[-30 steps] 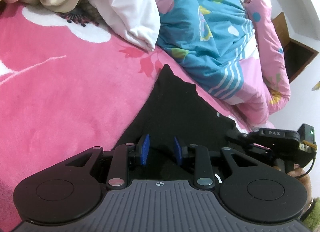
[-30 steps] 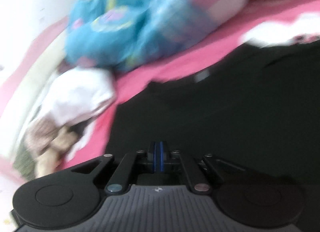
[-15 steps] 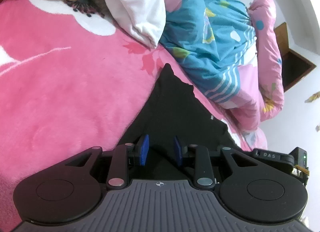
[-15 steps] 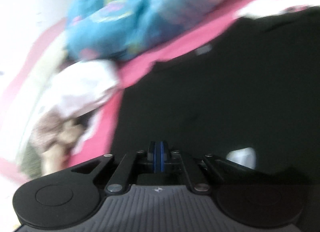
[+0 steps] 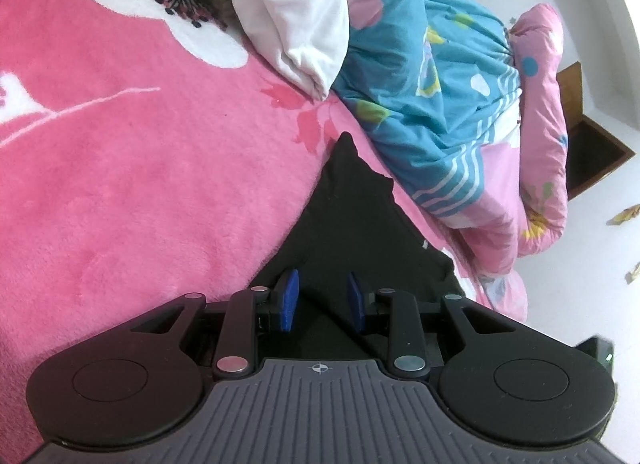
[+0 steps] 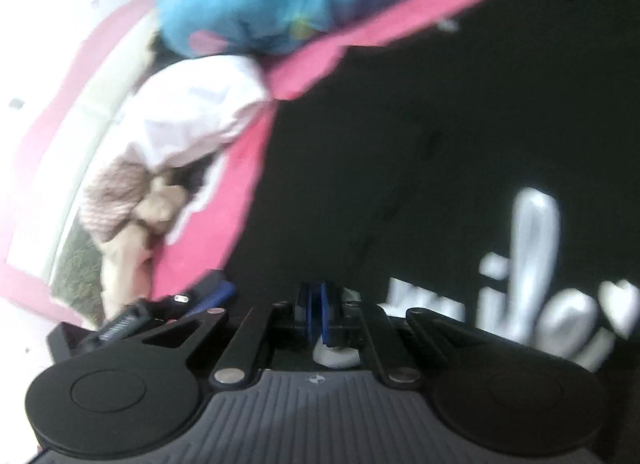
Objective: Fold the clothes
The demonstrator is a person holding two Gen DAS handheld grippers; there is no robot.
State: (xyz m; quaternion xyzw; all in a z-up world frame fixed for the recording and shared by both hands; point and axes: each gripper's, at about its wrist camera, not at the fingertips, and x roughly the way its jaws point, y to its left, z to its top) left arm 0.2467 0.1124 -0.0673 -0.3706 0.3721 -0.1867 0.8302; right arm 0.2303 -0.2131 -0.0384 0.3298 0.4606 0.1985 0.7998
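Here the black T-shirt point(image 5: 352, 220) lies flat on the pink blanket point(image 5: 140, 168), running ahead of both tools toward the blue quilt point(image 5: 432, 84). The left gripper point(image 5: 322, 298) sits over its near edge, pads apart with nothing pinched. The right gripper point(image 6: 316, 314) is closed; whether fabric sits between its pads is unclear through the blur.

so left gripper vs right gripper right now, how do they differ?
Jaws: the left gripper shows a clear gap between its blue pads; the right gripper has pads together. Image: the left wrist view is sharp, the right blurred. Ahead: the left looks along a plain corner of the black garment; the right sees its white lettering. Both are over that garment on the pink blanket.
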